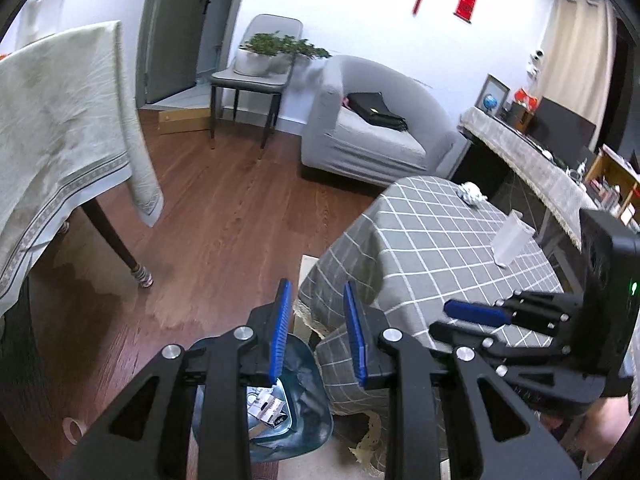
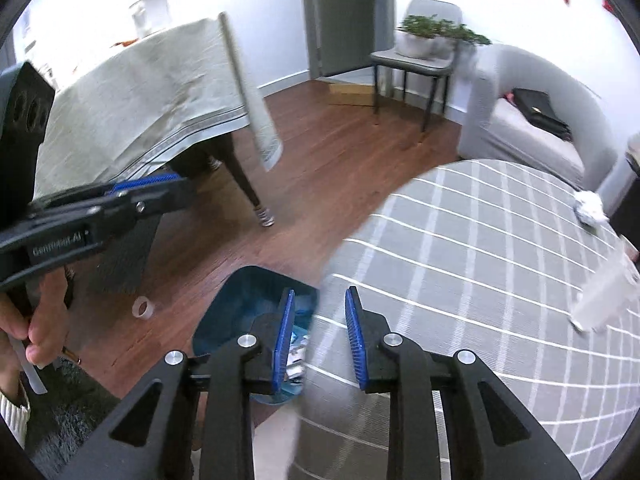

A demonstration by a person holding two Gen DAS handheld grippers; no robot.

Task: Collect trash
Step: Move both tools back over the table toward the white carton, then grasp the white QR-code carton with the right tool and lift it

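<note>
Trash is waiting in two places: a crumpled wad and a clear plastic cup are sitting on the checked table ahead-right of the left gripper, while both grippers (right gripper too) are hovering spread and empty near the blue bin below, probably positioned for dropping.

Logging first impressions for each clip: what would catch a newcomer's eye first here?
Probably the blue trash bin on the wood floor beside the checked table, with scraps already inside. Next, the two items on that table: a crumpled wad at its far edge and a clear plastic cup nearer. Both the left gripper and right gripper are open and empty.
</note>
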